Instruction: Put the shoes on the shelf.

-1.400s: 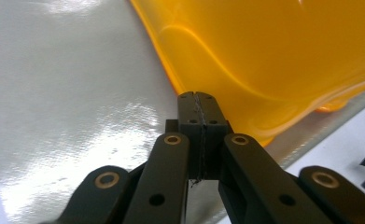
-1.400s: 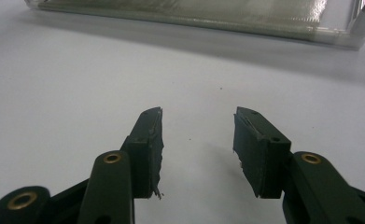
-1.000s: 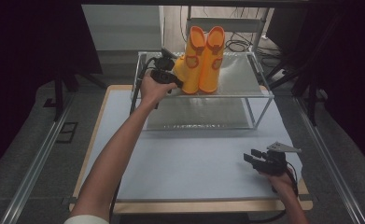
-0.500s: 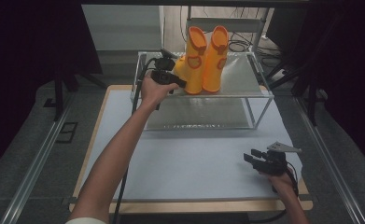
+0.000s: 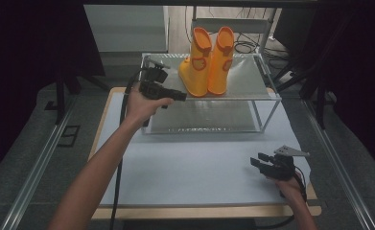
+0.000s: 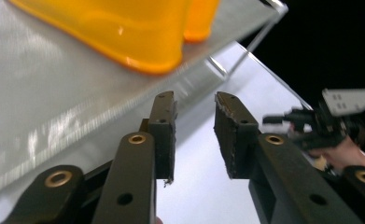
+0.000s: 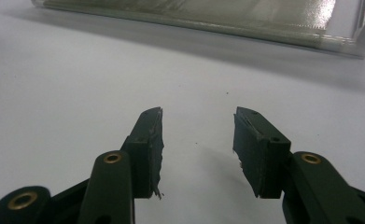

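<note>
Two orange rubber boots [image 5: 207, 62] stand upright side by side on the top of a clear two-tier shelf [image 5: 252, 84]. My left gripper [image 5: 178, 96] is held at the shelf's front left edge, just left of the boots, open and holding nothing. In the left gripper view a boot's sole [image 6: 124, 37] rests on the shelf top beyond the gripper [image 6: 194, 123]. My right gripper [image 5: 255, 162] rests low over the white mat at the near right, open and empty; the right gripper view shows the gripper [image 7: 196, 140] above bare mat.
The shelf stands at the back of a white mat [image 5: 185, 167] on a wooden table [image 5: 199, 212]. A lower shelf tier [image 5: 199, 117] lies under the top. Cables lie on the floor behind the shelf. Metal rails [image 5: 36, 177] run along both table sides.
The boots went from leaning to standing upright on the shelf top. My left gripper has let go and drawn back toward the shelf's front left edge. The right gripper stayed put.
</note>
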Motion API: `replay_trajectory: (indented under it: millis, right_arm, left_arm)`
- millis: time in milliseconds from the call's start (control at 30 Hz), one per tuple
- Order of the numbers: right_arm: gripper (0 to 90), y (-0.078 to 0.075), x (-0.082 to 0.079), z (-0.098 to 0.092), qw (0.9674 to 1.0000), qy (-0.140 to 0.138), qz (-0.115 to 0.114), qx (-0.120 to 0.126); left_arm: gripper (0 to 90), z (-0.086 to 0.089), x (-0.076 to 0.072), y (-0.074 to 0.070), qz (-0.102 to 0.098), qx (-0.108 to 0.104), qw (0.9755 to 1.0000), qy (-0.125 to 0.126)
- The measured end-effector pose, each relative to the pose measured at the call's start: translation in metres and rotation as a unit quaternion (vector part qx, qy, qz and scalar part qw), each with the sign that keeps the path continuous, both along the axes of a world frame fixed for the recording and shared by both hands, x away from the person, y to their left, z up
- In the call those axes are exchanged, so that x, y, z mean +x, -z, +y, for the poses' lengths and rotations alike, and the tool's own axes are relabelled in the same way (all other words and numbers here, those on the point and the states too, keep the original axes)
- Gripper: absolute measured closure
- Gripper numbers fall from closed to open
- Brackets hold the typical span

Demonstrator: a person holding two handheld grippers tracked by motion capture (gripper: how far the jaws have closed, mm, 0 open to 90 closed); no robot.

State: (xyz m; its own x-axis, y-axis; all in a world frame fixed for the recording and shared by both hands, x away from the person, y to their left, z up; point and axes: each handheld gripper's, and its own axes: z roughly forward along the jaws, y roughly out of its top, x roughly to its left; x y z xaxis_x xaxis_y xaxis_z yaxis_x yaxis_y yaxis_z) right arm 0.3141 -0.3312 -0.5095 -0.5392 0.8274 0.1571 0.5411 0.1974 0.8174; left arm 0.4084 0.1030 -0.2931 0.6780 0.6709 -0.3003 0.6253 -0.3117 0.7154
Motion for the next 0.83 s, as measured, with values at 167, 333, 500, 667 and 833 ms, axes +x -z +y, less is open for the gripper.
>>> replay_trajectory:
  millis: [167,333,500,667,833]
  right_arm:
    - [52.0,0.000,0.000,0.002,1.0000,-0.004,-0.003,-0.002]
    - [52.0,0.000,0.000,0.002,1.0000,-0.003,-0.001,-0.002]
    - [51.7,-0.001,0.000,0.003,1.0000,-0.003,-0.004,-0.001]
    - [51.0,-0.001,0.001,0.004,1.0000,-0.002,-0.005,-0.001]
    - [49.4,-0.007,0.000,0.007,0.9999,-0.003,-0.017,-0.001]
  left_arm:
    - [63.4,0.021,-0.029,0.012,-0.014,0.002,0.9999,-0.009]
    - [59.1,0.039,-0.054,0.030,-0.020,0.017,0.9996,-0.009]
    - [54.6,0.057,-0.070,0.057,-0.007,0.008,0.9998,-0.016]
    - [51.5,0.062,-0.070,0.063,-0.001,0.007,0.9997,-0.022]
    - [47.3,0.059,-0.064,0.062,-0.008,0.008,0.9997,-0.022]
